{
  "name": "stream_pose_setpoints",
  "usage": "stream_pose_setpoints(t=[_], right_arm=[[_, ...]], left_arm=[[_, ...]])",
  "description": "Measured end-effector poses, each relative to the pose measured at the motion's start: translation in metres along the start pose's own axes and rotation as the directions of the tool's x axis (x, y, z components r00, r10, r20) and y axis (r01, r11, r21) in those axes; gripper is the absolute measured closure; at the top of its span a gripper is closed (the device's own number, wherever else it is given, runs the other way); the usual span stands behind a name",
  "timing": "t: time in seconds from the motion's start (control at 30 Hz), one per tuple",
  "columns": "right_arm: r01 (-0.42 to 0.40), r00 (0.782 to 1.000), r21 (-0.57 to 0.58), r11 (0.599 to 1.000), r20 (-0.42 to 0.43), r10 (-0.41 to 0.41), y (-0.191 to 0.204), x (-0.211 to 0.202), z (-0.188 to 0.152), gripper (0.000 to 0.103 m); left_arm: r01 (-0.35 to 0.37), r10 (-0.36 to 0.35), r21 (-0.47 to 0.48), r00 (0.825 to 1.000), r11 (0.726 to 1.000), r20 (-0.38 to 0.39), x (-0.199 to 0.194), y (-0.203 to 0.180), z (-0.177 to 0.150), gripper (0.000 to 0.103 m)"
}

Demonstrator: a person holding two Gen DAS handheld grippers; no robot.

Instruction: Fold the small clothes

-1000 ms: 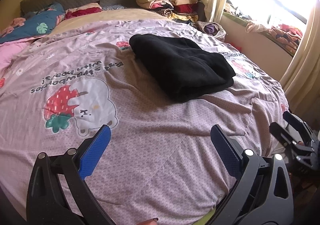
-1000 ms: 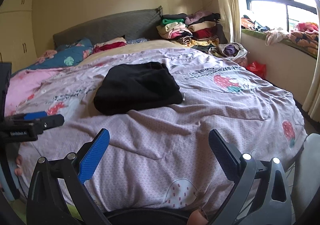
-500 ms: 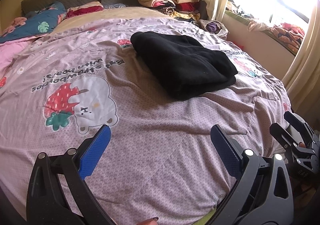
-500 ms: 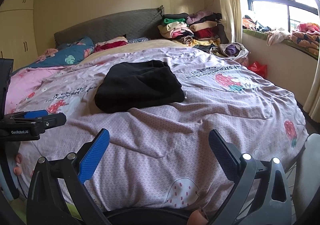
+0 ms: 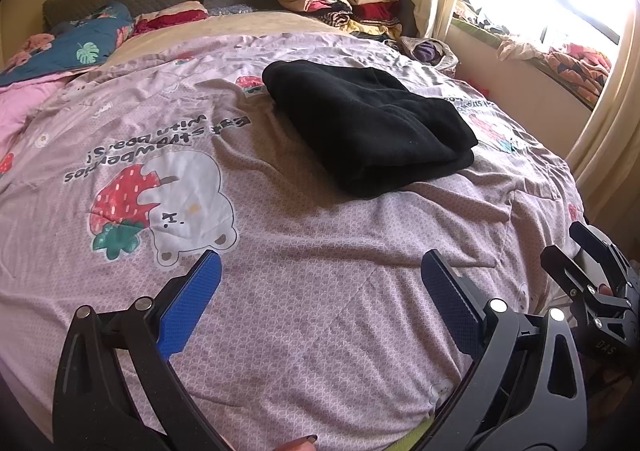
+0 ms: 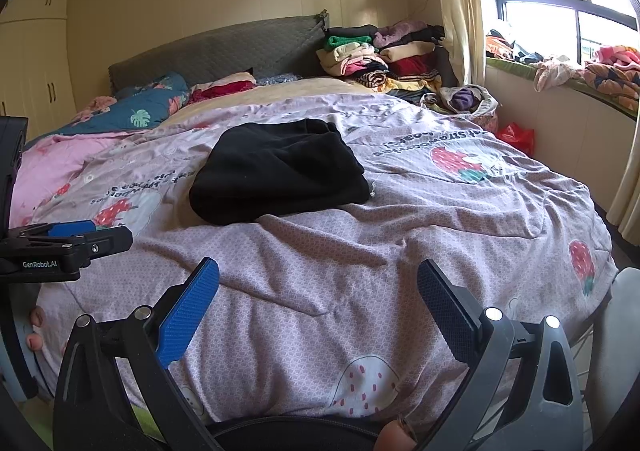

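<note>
A folded black garment (image 5: 368,131) lies on the lilac strawberry-print bedspread (image 5: 280,291), past the middle of the bed; the right wrist view shows the same black garment (image 6: 276,171). My left gripper (image 5: 320,291) hangs open over the near part of the bed, well short of the garment, with nothing between its blue pads. My right gripper (image 6: 318,295) is open too, near the foot edge of the bed, and holds nothing. Each gripper shows at the edge of the other's view: the right gripper (image 5: 596,283), the left gripper (image 6: 68,247).
Stacks of folded clothes (image 6: 384,55) stand at the bed's far right corner by the grey headboard (image 6: 216,51). Pillows and a blue leaf-print quilt (image 6: 144,111) lie at the far left. A window ledge with more clothes (image 6: 580,71) runs along the right wall.
Both grippers have pulled back and risen a little from the bed, staying open. The black garment has not moved.
</note>
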State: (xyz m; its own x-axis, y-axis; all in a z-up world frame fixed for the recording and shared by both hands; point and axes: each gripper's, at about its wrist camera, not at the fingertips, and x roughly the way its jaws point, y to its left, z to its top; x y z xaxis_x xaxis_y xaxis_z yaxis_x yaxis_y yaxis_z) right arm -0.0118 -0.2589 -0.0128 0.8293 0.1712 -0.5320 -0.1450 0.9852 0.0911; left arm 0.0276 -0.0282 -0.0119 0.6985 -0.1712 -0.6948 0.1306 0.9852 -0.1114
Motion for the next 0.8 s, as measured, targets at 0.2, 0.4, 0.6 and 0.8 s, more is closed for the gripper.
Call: stream_pose_setpoints(t=[0.2,0.4,0.6,0.8], right_arm=[[0.003,1.000,0.001,1.000,-0.001,-0.003,0.0000,-0.0002,-0.0001,0.004],[0.004,1.000,0.002,1.000,-0.001,-0.004,0.0001,0.0002,-0.0007,0.004],[0.005,1.000,0.003,1.000,-0.003,-0.005,0.0003,0.0007,-0.0014,0.004],[0.004,1.000,0.004,1.000,-0.003,-0.004,-0.0003,0.0007,-0.0013,0.004]], left_arm=[[0.002,-0.002,0.000,1.000,1.000,-0.001,0.0003,0.0001,-0.0004,0.010],[0.003,-0.003,0.000,1.000,1.000,-0.002,0.0004,0.0002,-0.0003,0.010],[0.000,0.000,0.003,1.000,1.000,-0.004,0.0011,0.0000,-0.0021,0.010],[0.002,-0.002,0.005,1.000,1.000,-0.008,0.0017,-0.0005,-0.0026,0.010]])
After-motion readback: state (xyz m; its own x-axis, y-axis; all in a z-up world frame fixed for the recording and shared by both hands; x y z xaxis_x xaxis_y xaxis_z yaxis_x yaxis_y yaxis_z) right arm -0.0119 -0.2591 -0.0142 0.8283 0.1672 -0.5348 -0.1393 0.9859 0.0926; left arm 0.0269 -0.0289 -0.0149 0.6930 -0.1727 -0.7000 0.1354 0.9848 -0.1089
